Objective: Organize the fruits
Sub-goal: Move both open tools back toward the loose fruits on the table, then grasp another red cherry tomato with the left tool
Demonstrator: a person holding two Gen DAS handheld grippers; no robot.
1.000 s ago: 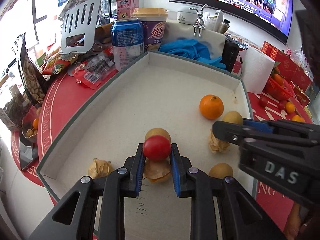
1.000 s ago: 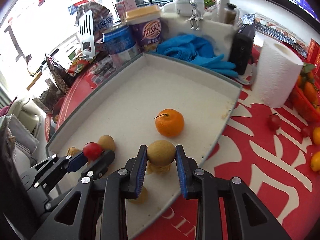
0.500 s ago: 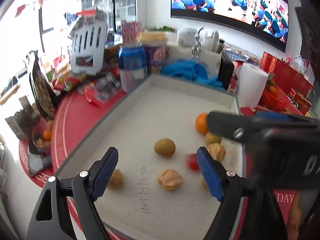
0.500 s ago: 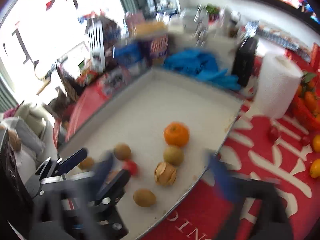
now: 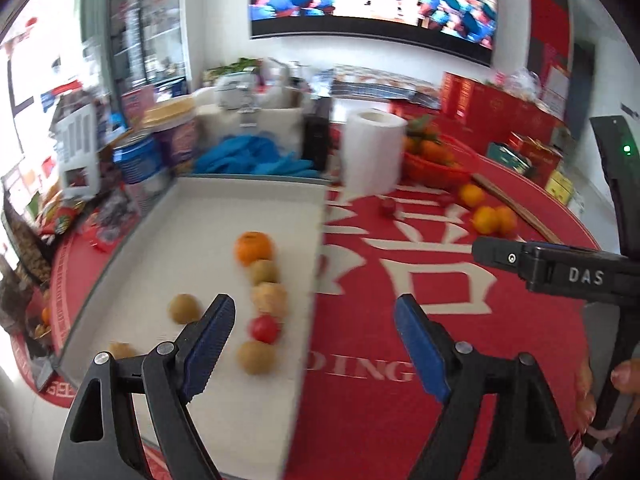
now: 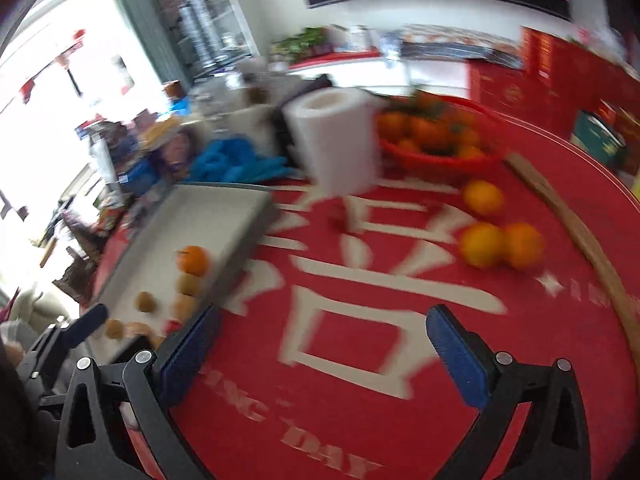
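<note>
Shallow white rectangular tray (image 5: 208, 216): orange, brown fruits, red tomato (image 5: 264, 328) inside.
Both hand-held grippers, left (image 5: 316, 336) and right (image 6: 324, 354), just opened, empty; red tabletop (image 5: 460, 320) beneath.

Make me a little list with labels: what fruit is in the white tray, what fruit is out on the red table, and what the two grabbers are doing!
tray: orange, small red fruit, several brown fruits in a row
red tablecloth: three loose oranges
red basket: heaped with oranges
left gripper: open, empty
right gripper: open, empty, over the tablecloth
</note>
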